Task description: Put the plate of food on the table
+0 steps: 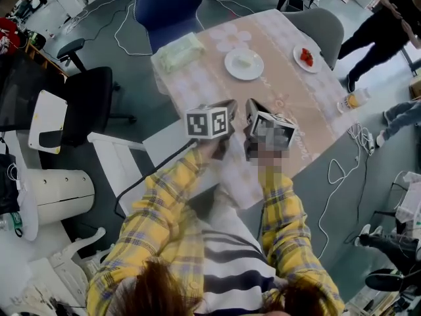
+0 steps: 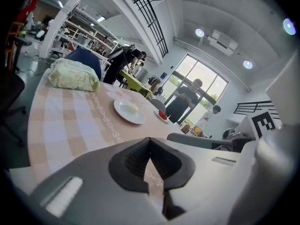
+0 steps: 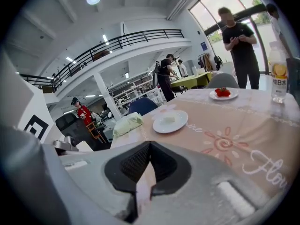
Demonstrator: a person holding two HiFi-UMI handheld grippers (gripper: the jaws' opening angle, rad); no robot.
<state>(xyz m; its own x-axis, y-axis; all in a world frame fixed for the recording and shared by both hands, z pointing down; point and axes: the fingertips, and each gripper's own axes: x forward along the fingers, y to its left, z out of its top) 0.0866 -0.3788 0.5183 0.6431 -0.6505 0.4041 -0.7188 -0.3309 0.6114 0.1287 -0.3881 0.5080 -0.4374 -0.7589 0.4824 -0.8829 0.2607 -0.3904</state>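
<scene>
Two plates stand on the far half of the table (image 1: 197,84), which has a pink patterned cloth. One is a white plate with a pale piece of food (image 1: 244,64) (image 2: 129,110) (image 3: 170,121). The other is a smaller plate of red food (image 1: 307,58) (image 2: 162,116) (image 3: 223,93) near the far right edge. My left gripper (image 1: 230,105) (image 2: 150,140) and right gripper (image 1: 252,105) (image 3: 150,145) hover side by side over the table's near edge. Both point at the plates. Each is shut, with nothing between its jaws.
A pale green soft pack (image 1: 177,52) (image 2: 74,74) lies at the table's far left corner. A drink bottle (image 1: 353,101) (image 3: 278,76) stands at the right edge. A blue chair (image 1: 168,8) and a grey chair (image 1: 316,25) flank the far side. A person (image 1: 388,25) stands beyond.
</scene>
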